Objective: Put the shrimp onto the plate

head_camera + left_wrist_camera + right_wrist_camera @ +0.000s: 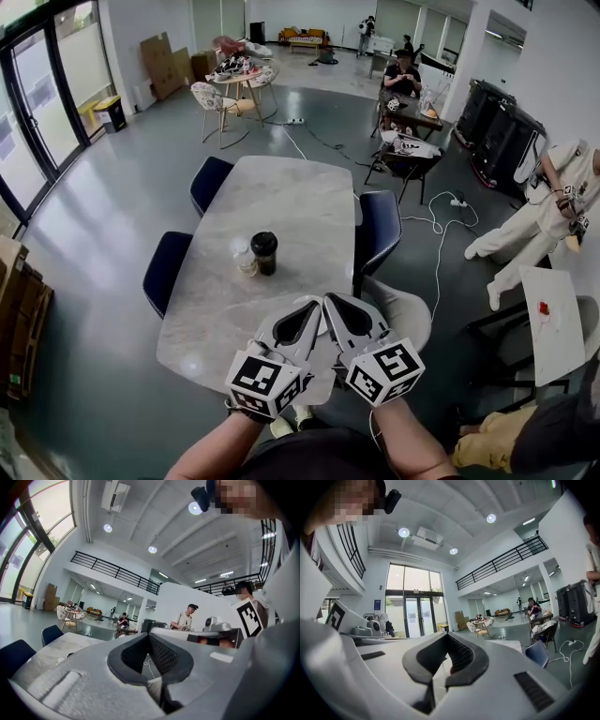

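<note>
Fingers together on both: left gripper point(150, 636) and right gripper point(448, 636) each have tips touching, with only the open loop behind them and nothing clamped.

Shrimp: can't place it. The head view shows no clear sign of it, since both grippers cover the desk's near edge. The right gripper view shows a small red speck point(450, 669) low in the loop between the fingers. It could be the shrimp, but it's too small to call, so the long axis is unknown.

Plate point(320, 323): only a pale curved sliver shows in the gap between the two grippers at the near edge, probably its rim. Can't tell whether the shrimp is on it.

Key relation: both sets of tips converge over that same spot, angled toward each other and pointing at the desk's point(281, 206) far edge. Neither hand is clearly nearer.

Further out, a dark cup point(264, 252) and a small bottle point(246, 260) stand mid-desk, well apart from the tips.
</note>
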### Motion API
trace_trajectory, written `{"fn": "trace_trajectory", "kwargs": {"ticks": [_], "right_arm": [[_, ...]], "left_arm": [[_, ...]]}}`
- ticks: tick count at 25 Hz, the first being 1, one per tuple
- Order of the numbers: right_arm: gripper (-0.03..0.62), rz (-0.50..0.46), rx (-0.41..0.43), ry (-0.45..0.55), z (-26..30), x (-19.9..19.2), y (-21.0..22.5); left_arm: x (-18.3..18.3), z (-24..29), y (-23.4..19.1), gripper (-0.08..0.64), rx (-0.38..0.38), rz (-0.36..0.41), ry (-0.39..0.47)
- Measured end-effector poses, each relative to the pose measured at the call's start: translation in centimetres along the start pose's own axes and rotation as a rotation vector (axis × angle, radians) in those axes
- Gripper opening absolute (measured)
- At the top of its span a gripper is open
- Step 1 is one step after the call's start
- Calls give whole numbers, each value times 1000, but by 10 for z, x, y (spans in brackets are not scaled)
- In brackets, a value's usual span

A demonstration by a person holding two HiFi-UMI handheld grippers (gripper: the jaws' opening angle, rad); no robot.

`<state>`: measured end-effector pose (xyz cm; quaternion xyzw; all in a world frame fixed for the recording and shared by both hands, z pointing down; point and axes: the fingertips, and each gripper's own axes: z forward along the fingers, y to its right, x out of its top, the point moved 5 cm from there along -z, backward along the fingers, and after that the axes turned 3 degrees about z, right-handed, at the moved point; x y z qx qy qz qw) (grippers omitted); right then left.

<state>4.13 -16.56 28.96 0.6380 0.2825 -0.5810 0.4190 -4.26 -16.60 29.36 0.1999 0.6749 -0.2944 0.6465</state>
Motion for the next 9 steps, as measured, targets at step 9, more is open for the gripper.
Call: {"fn": "trace_trajectory", "kwargs": {"ticks": [9], "right_arm": [[0,-13,5,-1,-1,-1,-3]], "left_arm": [[-1,-3,0,6,11,-1,5]]}}
